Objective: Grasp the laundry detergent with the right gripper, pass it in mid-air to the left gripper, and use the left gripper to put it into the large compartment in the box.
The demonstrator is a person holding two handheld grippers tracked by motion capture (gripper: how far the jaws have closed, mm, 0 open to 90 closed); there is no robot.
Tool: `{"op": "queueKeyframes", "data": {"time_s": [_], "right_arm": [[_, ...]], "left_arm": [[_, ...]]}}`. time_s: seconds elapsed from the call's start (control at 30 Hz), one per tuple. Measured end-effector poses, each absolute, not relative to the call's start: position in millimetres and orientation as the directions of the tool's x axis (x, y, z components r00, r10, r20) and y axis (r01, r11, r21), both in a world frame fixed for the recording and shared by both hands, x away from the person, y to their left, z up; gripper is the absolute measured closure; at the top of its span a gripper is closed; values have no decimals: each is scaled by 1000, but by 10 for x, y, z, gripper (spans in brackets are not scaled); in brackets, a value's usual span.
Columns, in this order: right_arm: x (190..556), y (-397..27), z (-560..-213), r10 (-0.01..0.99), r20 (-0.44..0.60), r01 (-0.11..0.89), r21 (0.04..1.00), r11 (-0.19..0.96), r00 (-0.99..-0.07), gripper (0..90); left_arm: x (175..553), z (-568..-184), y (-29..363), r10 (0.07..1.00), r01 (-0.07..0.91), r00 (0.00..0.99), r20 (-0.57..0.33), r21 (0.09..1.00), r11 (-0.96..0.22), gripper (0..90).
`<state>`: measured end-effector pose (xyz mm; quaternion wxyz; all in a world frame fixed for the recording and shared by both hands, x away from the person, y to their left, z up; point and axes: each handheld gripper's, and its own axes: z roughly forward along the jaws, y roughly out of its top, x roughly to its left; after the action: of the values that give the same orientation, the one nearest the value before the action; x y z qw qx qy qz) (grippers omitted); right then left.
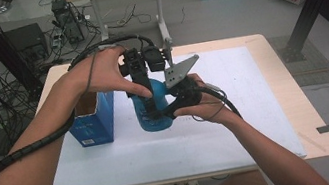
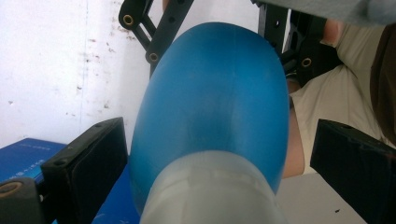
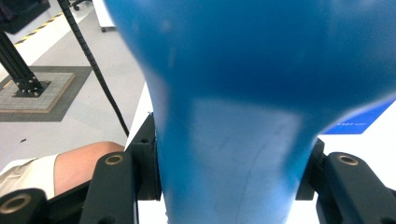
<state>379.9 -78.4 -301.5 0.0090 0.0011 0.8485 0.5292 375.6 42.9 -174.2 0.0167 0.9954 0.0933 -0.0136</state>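
The right gripper (image 3: 229,186) clamps the blue bottle's (image 1: 148,113) narrow part. The left gripper (image 2: 215,163) straddles the bottle loosely, right jaw clear; the high view adds a blue box (image 1: 92,119) beside the bottle.

Bottle (image 1: 151,111) stands on table (image 1: 256,107) mid-board, between both claws. Left gripper (image 1: 144,88) comes down on it from above and the far side, one jaw each side of the bottle body; left jaw just beside it, right jaw apart. Right gripper (image 1: 174,105) sits on its right, level, jaws clamped either side of the narrow neck. Box (image 1: 92,120) stands left of the left gripper, just beside the bottle, under the left hand (image 1: 98,73). Right hand (image 1: 205,108) right of the bottle.
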Motion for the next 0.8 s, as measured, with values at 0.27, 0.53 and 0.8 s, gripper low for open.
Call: {"op": "queueKeyframes", "data": {"time_s": [0.27, 0.53, 0.8], "right_arm": [[3801, -784, -3020, 12, -17, -10, 897, 442, -1000, 440], [3816, -789, -3023, 14, -26, -17, 897, 441, -1000, 440], [3819, -782, -3026, 14, -29, -20, 897, 441, -999, 439]], "left_arm": [[3760, -1732, 433, 190, 191, 981, -34, 27, -981, 46], [3762, -1743, 445, 198, 199, 980, -24, 28, -980, 47], [3767, -1739, 458, 187, 187, 982, -12, 21, -982, 47]]}}
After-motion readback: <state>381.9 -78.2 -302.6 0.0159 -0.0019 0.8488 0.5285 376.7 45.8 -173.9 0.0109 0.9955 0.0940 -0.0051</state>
